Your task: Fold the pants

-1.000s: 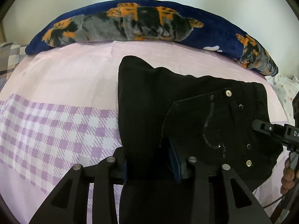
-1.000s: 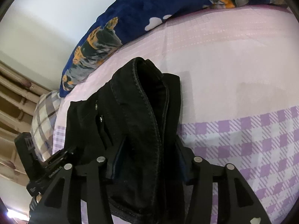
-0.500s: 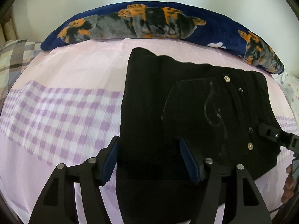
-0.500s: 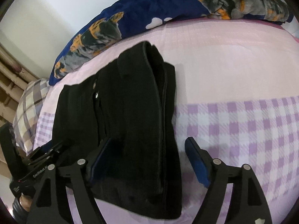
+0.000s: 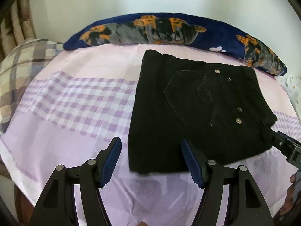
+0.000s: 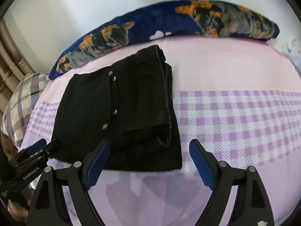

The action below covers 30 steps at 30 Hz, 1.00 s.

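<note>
The black pants point(image 5: 190, 103) lie folded in a flat rectangle on the pink and purple checked bed sheet point(image 5: 75, 101), back pocket and metal rivets facing up. They also show in the right wrist view point(image 6: 120, 111), with stacked folded layers on their right side. My left gripper point(image 5: 151, 145) is open and empty, held above the sheet just in front of the pants' near edge. My right gripper point(image 6: 148, 145) is open and empty, over the pants' near right corner. The right gripper's tip shows in the left wrist view point(image 5: 282, 145), and the left gripper shows in the right wrist view point(image 6: 35, 154).
A long navy pillow point(image 5: 169, 30) with orange and grey print lies along the back of the bed by the white wall. A brown plaid pillow point(image 5: 20, 66) sits at the left. A patterned white cloth point(image 5: 293, 88) shows at the far right edge.
Both grippers opened, let go of the pants and pulled back toward me. The pants now lie flat on the sheet.
</note>
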Each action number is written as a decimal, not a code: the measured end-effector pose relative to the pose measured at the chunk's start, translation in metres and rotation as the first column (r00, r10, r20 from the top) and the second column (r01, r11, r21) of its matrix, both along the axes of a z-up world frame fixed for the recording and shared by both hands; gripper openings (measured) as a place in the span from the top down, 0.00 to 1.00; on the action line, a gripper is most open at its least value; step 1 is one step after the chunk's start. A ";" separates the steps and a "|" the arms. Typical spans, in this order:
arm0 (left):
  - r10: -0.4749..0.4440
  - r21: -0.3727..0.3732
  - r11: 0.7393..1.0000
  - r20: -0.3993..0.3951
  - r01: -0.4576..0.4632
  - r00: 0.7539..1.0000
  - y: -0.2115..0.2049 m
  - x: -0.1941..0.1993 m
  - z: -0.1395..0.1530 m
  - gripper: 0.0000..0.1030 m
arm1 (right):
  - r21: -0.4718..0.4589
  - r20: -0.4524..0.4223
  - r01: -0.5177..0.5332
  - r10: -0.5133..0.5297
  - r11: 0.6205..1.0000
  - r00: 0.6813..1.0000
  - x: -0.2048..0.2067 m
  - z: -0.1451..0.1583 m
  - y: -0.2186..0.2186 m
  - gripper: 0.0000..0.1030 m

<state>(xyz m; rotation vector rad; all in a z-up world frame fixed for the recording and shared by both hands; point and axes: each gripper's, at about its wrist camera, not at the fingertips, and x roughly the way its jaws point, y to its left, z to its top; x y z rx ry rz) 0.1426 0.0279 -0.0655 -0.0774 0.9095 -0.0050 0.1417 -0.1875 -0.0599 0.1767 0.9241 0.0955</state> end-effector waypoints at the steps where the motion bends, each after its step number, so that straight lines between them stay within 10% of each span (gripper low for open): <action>1: 0.002 0.002 1.000 0.005 -0.002 1.000 -0.001 -0.005 0.002 0.34 | -0.015 0.013 0.000 0.001 1.000 1.000 -0.006 0.003 0.002 0.16; 30: -0.013 0.090 0.996 0.066 0.007 0.998 -0.031 -0.055 0.014 0.34 | -0.132 0.072 -0.062 0.072 0.989 0.995 -0.046 0.015 0.031 0.03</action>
